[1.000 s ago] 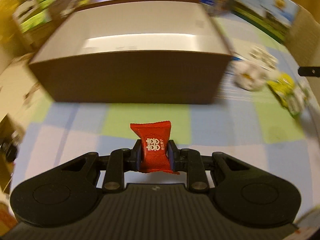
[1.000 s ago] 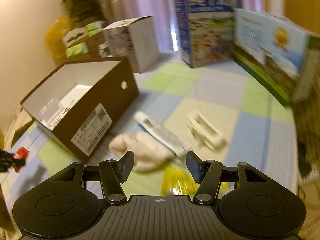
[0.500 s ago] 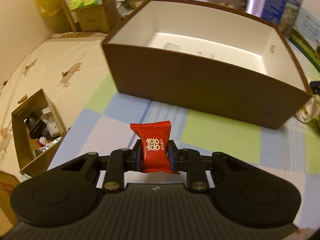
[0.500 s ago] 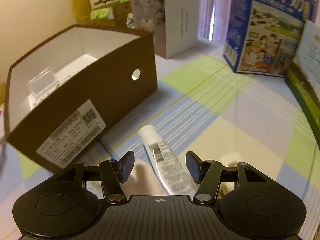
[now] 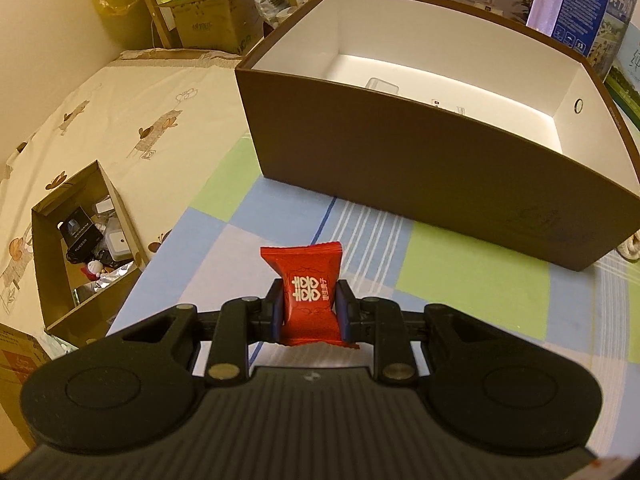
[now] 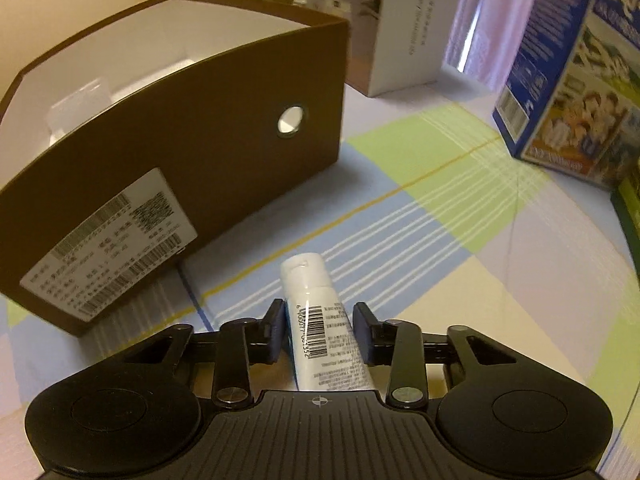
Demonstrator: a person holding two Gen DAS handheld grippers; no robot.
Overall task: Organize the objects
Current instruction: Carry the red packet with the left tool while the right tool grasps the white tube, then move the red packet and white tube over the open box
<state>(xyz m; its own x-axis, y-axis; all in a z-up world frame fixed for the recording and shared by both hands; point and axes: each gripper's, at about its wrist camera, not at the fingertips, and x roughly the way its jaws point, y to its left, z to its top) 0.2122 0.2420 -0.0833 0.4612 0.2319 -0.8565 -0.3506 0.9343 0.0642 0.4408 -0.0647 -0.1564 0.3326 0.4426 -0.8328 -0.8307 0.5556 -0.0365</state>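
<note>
In the left wrist view, a small open cardboard box (image 5: 86,236) holding odds and ends sits at the left edge of the frame, on a cream bedsheet with brown prints (image 5: 120,120). At lower centre the left hand-held gripper (image 5: 308,306) is clamped on a red candy packet (image 5: 306,290) with white characters, held upright above the checked tablecloth (image 5: 460,280) of the tabletop. Across the upper right of the frame stands the large brown box (image 5: 420,160), open at the top with a white interior; a few small pale items lie on its floor, too small to tell. In the right wrist view, the same brown box (image 6: 224,152) fills the upper left, showing a white barcode label (image 6: 108,240) and a round hole (image 6: 290,120) in its end wall. At lower centre a white tube (image 6: 320,320) with a barcode lies between the fingers of the right hand-held gripper (image 6: 320,320), cap pointing away; the jaws stand narrowly apart on either side, with a slim gap visible at each pad. A white carton (image 6: 404,28) and a blue printed carton (image 6: 568,64) stand at upper right.
</note>
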